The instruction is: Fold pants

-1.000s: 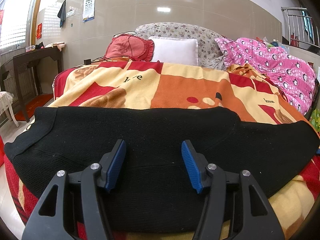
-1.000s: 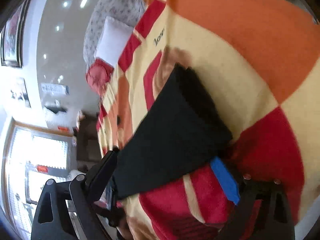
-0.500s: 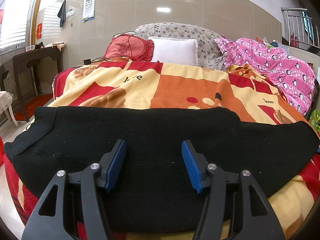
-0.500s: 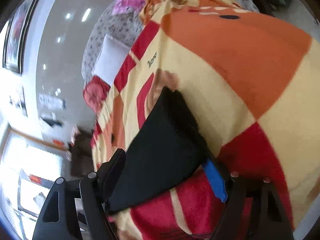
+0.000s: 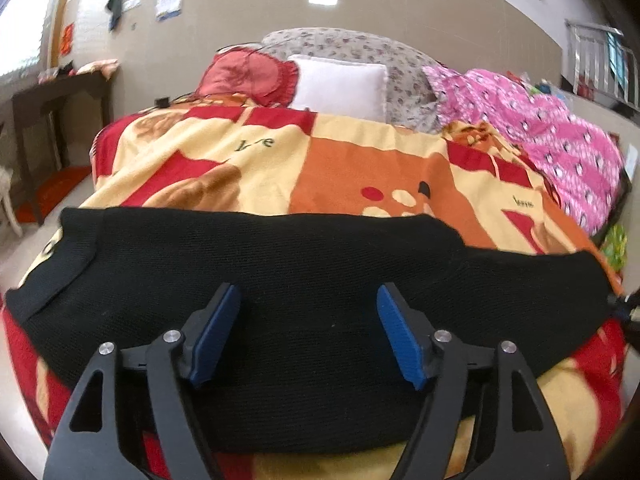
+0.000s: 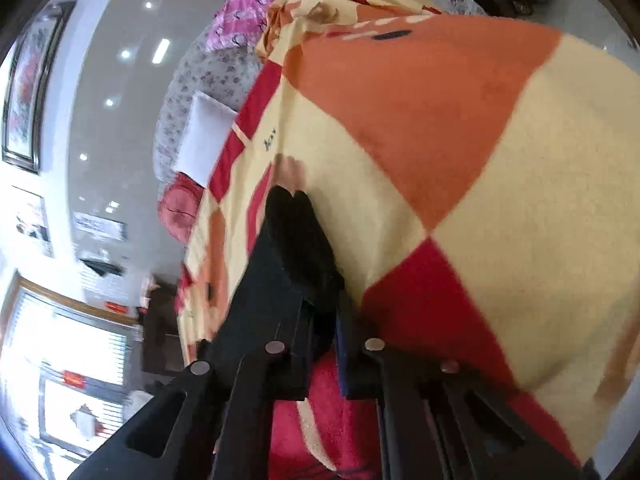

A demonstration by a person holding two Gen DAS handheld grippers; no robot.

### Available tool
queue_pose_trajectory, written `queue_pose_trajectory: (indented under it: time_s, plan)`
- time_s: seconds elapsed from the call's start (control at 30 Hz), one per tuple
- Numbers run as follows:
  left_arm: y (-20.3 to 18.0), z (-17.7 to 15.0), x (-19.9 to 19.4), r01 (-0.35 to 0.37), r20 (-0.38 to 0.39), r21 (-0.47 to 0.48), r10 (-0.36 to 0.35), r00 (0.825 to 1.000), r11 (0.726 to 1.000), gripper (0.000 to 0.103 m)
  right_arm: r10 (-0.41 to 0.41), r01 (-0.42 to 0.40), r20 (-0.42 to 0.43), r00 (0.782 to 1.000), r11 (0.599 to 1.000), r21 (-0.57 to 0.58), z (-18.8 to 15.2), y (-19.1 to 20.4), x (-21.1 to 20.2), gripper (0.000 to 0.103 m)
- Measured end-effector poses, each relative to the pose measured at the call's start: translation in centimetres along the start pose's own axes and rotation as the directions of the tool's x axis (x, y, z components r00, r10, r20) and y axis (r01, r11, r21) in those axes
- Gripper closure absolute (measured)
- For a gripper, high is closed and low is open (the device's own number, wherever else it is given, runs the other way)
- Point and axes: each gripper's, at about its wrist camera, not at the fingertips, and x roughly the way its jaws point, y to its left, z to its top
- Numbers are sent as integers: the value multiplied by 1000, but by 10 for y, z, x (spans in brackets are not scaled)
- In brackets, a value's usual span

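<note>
Right gripper (image 6: pixel 324 320) clamped on black pants (image 5: pixel 320 280); left gripper (image 5: pixel 308 320) spread

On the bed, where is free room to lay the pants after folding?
The blanket is bare between the black pants and the white pillow. Crowded: the far right side, under the pink quilt, and the head, with the red cushion. The pants cover the near edge, where the left gripper hovers open and the right gripper pinches one end.
</note>
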Motion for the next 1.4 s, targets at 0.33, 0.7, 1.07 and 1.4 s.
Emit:
queue_pose_trajectory:
  time_s: [0.33,0.7,1.07,1.4]
  plan:
    - [4,-16,-11,-52,29,-32,53,998,998,21,17,-19,112,994,1000,18,-15,13,-6,95]
    - [23,-17,-18,-5,75,-118,14,997,993,21,175,-238,-165,971,597,-766,-162,227,84,95]
    - [21,-17,-16,-21,66,-96,27,997,995,17,-71,-197,-256,964,455,-868,-220,222,143,93]
    - [22,6,-56,158,222,-42,-145,964,987,17,69,-244,-242,968,501,-831,-195,200,65,65]
